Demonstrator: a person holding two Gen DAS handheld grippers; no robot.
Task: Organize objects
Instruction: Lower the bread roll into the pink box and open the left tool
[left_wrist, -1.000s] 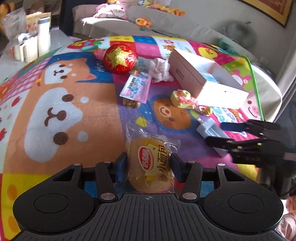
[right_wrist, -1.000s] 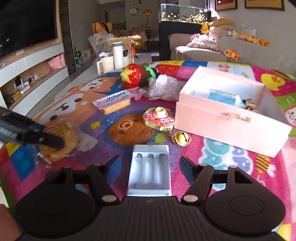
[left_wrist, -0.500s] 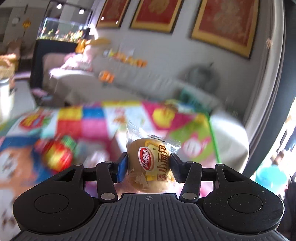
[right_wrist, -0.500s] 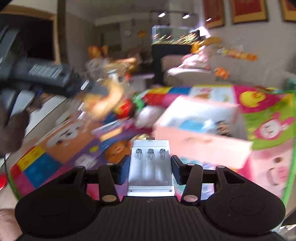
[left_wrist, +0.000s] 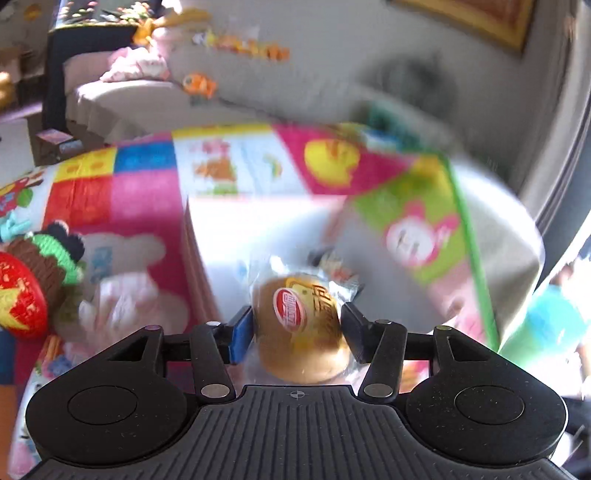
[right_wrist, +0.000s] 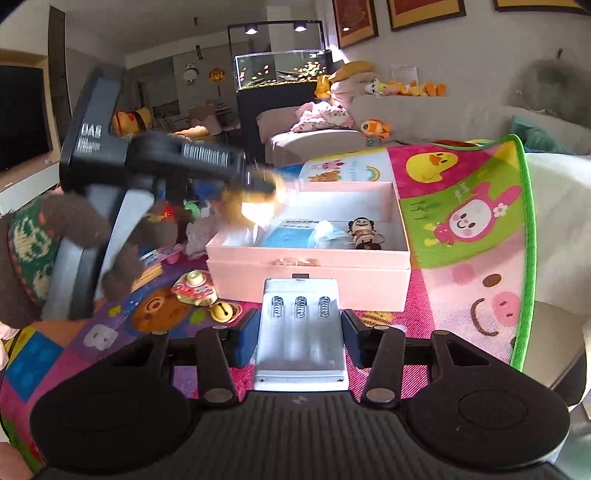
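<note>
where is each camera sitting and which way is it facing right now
Left wrist: on the left gripper, looking down over the pink box; its fingers clamp a wrapped bun.
Right wrist: on the right gripper, facing the box's front wall; it clamps a battery holder.
Shared: box, bun; the left gripper appears in the right view.

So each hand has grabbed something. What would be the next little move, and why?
Probably lower the left hand-held gripper and let go: its bun hangs above the open pink box, which already holds a figurine. The right hand-held gripper holds the battery case short of the box and would likely follow.
</note>
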